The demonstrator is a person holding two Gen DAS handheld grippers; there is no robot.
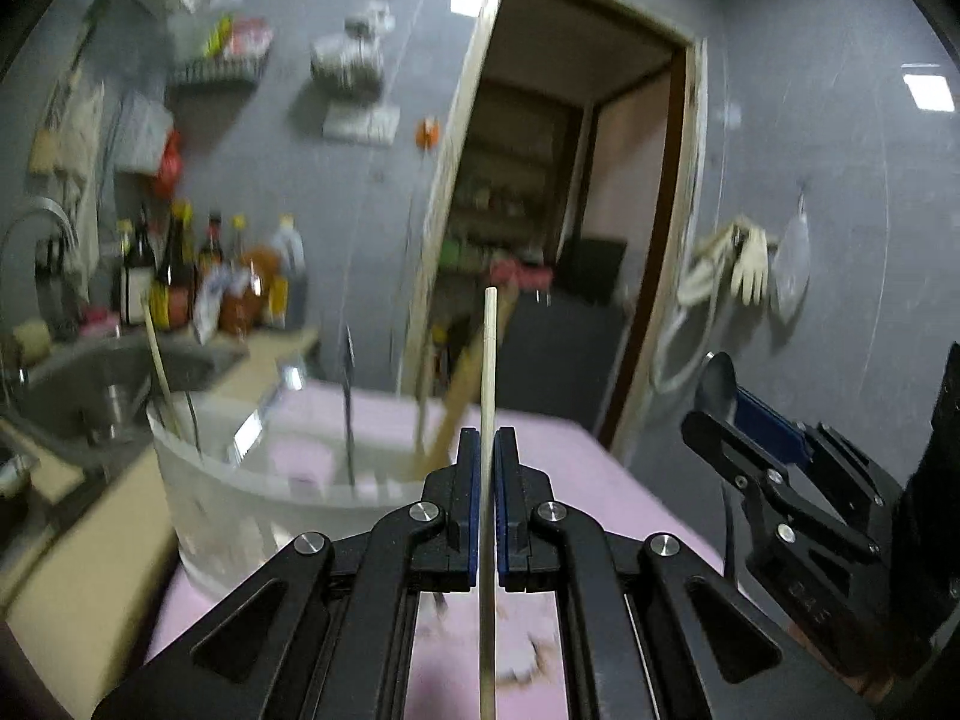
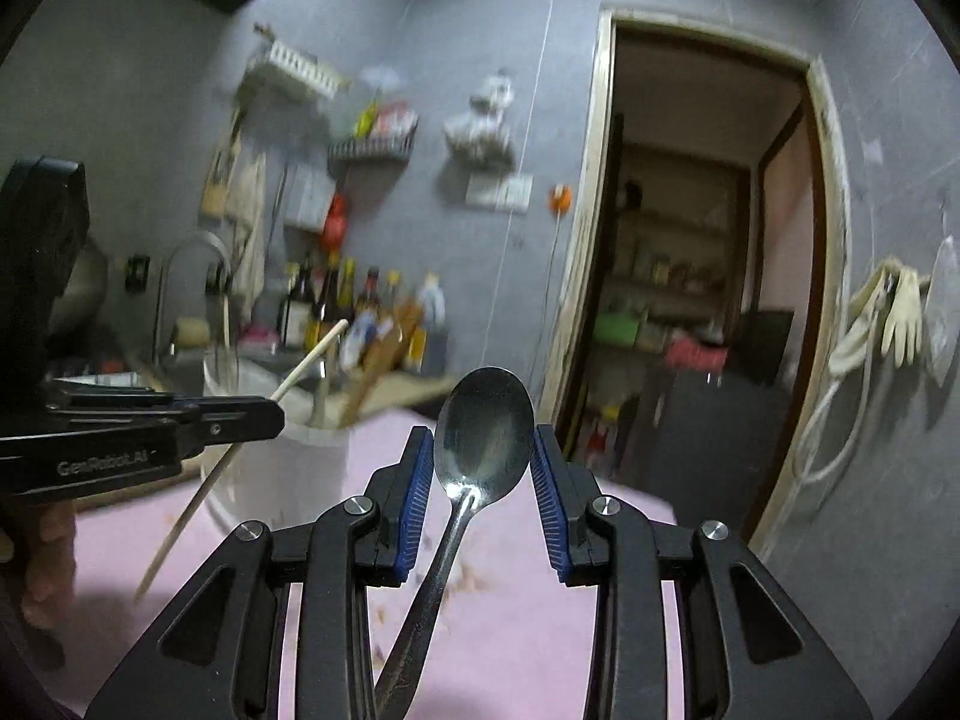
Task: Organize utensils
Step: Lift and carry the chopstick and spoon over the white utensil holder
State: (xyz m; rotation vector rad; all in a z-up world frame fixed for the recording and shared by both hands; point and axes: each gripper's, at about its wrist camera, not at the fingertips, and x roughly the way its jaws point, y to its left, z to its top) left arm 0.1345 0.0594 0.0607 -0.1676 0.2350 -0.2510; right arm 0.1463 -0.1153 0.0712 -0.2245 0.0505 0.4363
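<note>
From your left wrist view, your left gripper [image 1: 486,450] has its fingers clamped on an upright chopstick [image 1: 488,360], above the pink bench [image 1: 600,468] beside the white utensil holder [image 1: 240,504]. From your right wrist view, your right gripper [image 2: 483,456] fingers pinch a metal spoon [image 2: 483,426] by its bowl.

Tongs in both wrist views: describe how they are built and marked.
Both tongs, left and right, are black, with angular linkage arms that have triangular cut-outs and silver round pivot screws. Each finger carries a blue ribbed pad. The right wrist view shows grey "GenRobot.AI" lettering on the left body's side. No cables or sleeves show.
</note>
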